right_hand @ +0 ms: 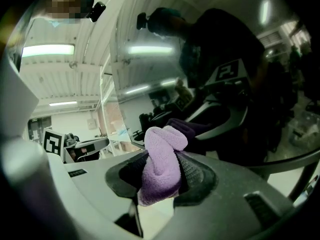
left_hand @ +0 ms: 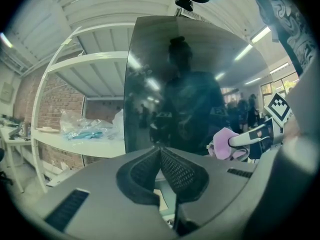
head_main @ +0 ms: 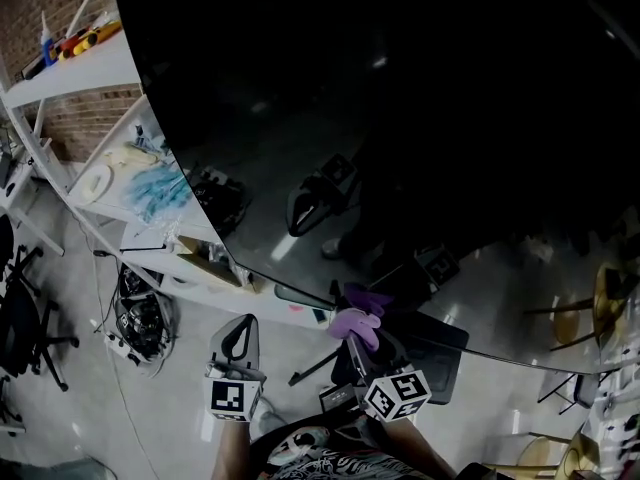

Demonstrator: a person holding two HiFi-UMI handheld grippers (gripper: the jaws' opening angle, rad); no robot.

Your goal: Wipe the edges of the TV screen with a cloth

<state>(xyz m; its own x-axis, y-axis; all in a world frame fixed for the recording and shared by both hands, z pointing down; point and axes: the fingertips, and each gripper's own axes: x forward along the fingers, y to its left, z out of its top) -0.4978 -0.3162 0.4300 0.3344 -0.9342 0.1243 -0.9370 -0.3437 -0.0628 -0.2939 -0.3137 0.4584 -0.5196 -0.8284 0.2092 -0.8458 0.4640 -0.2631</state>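
Presently on view, item by item.

TV screen [head_main: 400, 118]: large, dark and glossy, filling most of the head view. Its lower edge runs slantwise from centre-left down to the right. The glass mirrors the person and both tools.

Cloth [head_main: 355, 320]: lilac, soft pile, bunched into a fold. It sits at the lower edge of the screen. In the right gripper view the cloth [right_hand: 162, 166] stands up out of the jaws, and its top meets its own dark reflection in the glass.

Right gripper [head_main: 360, 340]: jaws pinched on the cloth, which bulges above and below the pads. Seen from its own camera, the right gripper [right_hand: 161, 156] points at the screen. Its marker cube [head_main: 397, 393] faces the head camera.

Left gripper [head_main: 240, 336]: held below the screen's lower-left stretch, apart from the glass and left of the right gripper. In its own view, the left gripper [left_hand: 160, 153] has its ribbed pads pressed together at the tips with nothing between them. Its marker cube [head_main: 228, 398] sits at the near end.

Shelving [head_main: 95, 73]: white, to the left of the screen, against a brick wall [head_main: 45, 8]. One shelf carries a clear bag of blue items [head_main: 155, 190].

Floor left: a tangle of cables [head_main: 140, 320].
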